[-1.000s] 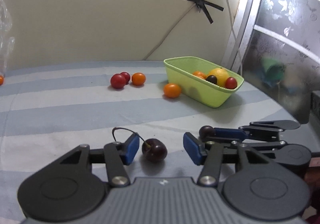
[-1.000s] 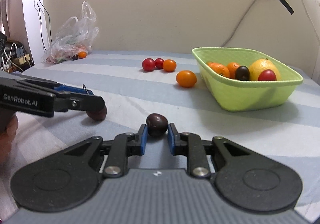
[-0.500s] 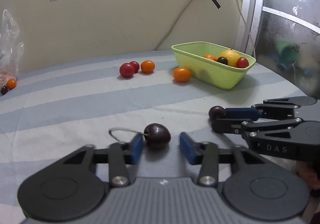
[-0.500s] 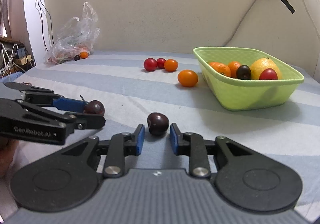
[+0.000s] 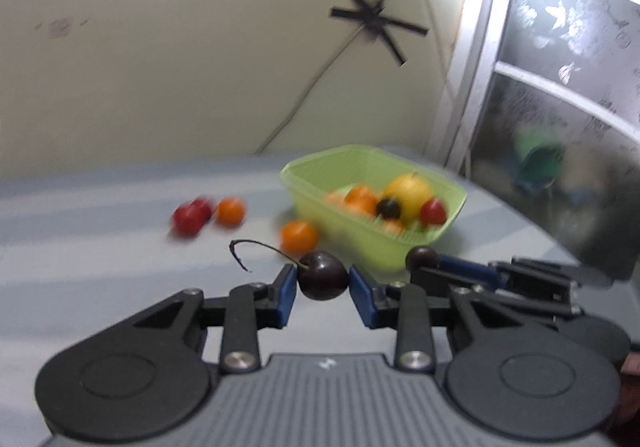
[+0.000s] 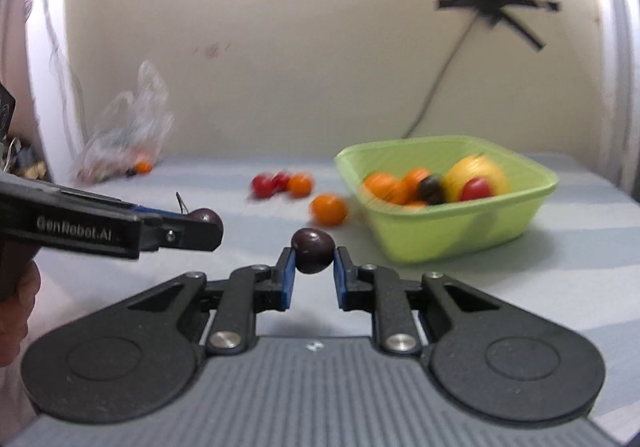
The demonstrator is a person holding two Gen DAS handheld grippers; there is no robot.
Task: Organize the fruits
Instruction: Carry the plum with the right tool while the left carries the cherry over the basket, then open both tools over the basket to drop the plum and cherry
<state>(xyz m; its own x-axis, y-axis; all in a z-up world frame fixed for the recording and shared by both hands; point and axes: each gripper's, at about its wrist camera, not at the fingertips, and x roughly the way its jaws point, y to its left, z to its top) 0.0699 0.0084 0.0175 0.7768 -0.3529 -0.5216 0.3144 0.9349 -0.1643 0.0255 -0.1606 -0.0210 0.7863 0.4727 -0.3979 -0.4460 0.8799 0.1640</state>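
My left gripper (image 5: 322,282) is shut on a dark cherry with a curved stem (image 5: 322,280) and holds it above the striped cloth. My right gripper (image 6: 314,259) is shut on a stemless dark cherry (image 6: 313,250), also lifted. Each gripper shows in the other's view, the right gripper (image 5: 424,261) at right and the left gripper (image 6: 204,223) at left. The green basket (image 5: 400,255) (image 6: 460,243) lies ahead with oranges, a yellow fruit, a dark cherry and a red tomato inside.
An orange fruit (image 5: 298,236) (image 6: 329,209) lies just left of the basket. Two red tomatoes (image 5: 191,216) and a small orange (image 5: 230,211) lie further left. A plastic bag with fruit (image 6: 120,143) sits at the far left by the wall. A glass door (image 5: 560,127) stands at right.
Both grippers have closed on their cherries and lifted them off the cloth, moving toward the basket. The views are blurred by motion.
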